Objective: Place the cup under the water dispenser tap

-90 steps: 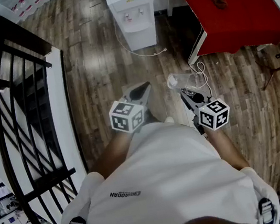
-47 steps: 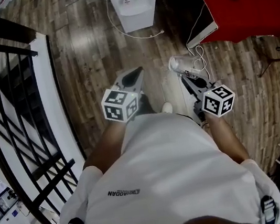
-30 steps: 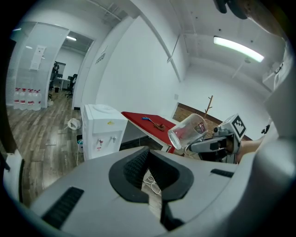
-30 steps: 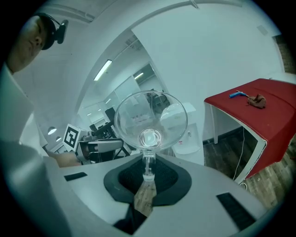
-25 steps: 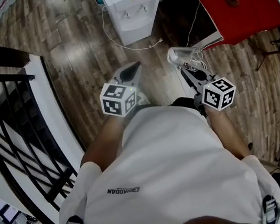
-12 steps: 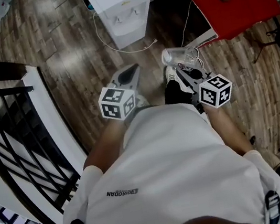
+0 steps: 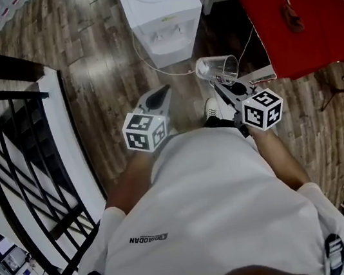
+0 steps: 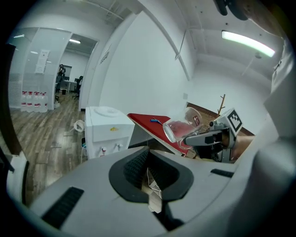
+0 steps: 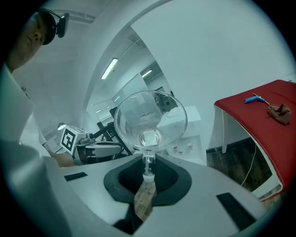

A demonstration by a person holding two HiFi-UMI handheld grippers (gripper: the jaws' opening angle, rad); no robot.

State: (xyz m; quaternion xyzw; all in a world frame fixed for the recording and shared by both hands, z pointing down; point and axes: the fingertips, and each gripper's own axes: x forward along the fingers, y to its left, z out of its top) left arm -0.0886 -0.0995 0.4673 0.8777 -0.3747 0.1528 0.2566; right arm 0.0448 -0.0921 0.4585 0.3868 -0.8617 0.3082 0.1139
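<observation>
Ahead on the wood floor (image 7: 103,80) stands the white water dispenser (image 7: 161,11), beside a red desk (image 7: 295,15). The right hand-held gripper (image 9: 147,173) grasps the clear cup (image 7: 217,69) (tipped sideways, airborne), well short of the taps. Approach and placing are not yet done. The left hand-held gripper (image 8: 150,180) is clenched, empty.

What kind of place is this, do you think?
Probably an office: a white water dispenser on wood-plank flooring, a red-covered table beside it, and desk chairs in a far room.
</observation>
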